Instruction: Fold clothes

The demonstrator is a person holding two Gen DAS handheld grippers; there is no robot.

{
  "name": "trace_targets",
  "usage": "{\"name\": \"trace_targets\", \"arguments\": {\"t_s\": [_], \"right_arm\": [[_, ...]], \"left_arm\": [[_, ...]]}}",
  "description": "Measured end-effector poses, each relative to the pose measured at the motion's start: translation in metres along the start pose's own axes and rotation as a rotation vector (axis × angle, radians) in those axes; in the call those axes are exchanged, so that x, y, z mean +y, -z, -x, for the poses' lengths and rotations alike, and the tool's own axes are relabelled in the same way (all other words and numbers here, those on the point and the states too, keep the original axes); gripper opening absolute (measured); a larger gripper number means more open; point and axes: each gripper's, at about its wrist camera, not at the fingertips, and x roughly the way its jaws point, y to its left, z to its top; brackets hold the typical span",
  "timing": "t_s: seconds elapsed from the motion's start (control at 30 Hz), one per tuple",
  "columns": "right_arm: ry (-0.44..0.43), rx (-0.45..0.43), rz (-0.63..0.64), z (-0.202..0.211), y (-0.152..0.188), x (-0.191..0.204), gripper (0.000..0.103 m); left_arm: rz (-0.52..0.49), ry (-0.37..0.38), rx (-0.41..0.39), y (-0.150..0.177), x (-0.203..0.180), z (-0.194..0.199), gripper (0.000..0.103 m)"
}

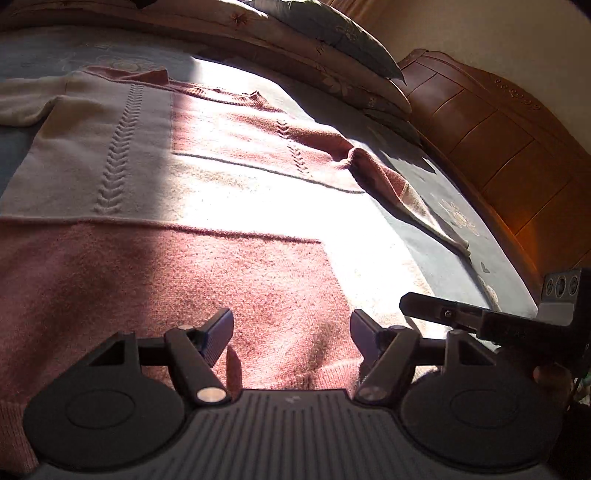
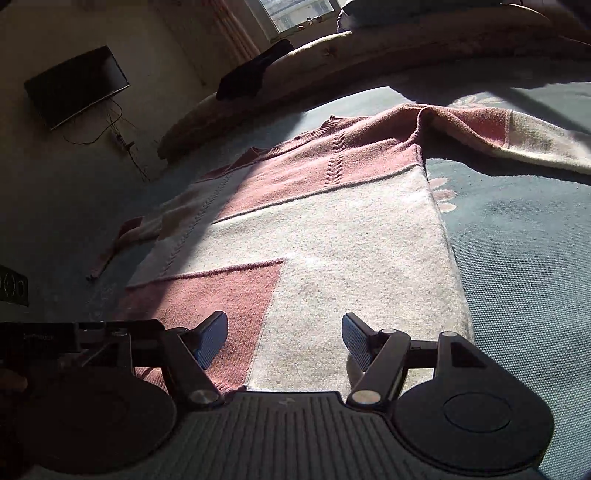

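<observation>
Pink-and-cream sweater [image 1: 207,184] spread flat on a blue-grey bedspread [image 2: 517,258], sunlit.
Wooden headboard [image 1: 498,155] at two o'clock; bare bedspread beyond the sweater's edges. Left hand-held gripper [image 1: 291,334] and right hand-held gripper [image 2: 284,332] gape empty over the hem.

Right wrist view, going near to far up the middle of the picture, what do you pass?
Open right tool → pink and cream knitted sweater lying flat → blue-green floral bedsheet → rolled beige quilt → window.
</observation>
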Motion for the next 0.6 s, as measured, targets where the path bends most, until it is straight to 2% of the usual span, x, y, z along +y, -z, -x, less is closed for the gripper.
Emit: {"name": "trace_targets", "arguments": {"t_s": [0.07,0.13,0.27,0.33,0.4,0.43,0.6], "right_arm": [[0.014,-0.013,-0.029,0.004,-0.001,-0.006,0.074],[0.014,-0.026,-0.057,0.008,-0.002,-0.011,0.075],[0.014,-0.037,-0.074,0.011,-0.004,-0.014,0.075],[0.005,-0.038,-0.072,0.011,-0.005,-0.013,0.076],[-0.007,-0.037,-0.068,0.012,-0.005,-0.012,0.076],[-0.012,-0.036,-0.066,0.012,-0.005,-0.011,0.076],[-0.012,-0.032,-0.053,0.012,-0.005,-0.008,0.077]], "left_arm": [[-0.047,-0.001,0.003,0.010,-0.013,-0.010,0.070],[-0.112,-0.007,-0.005,0.022,-0.027,-0.011,0.078],[-0.356,-0.041,0.011,0.042,-0.072,-0.006,0.079],[-0.425,-0.056,-0.033,0.044,-0.081,0.001,0.079],[-0.428,-0.052,-0.076,0.037,-0.081,0.004,0.080],[-0.407,-0.052,-0.072,0.033,-0.078,0.002,0.080],[-0.309,-0.053,0.023,0.029,-0.064,-0.026,0.079]]}}
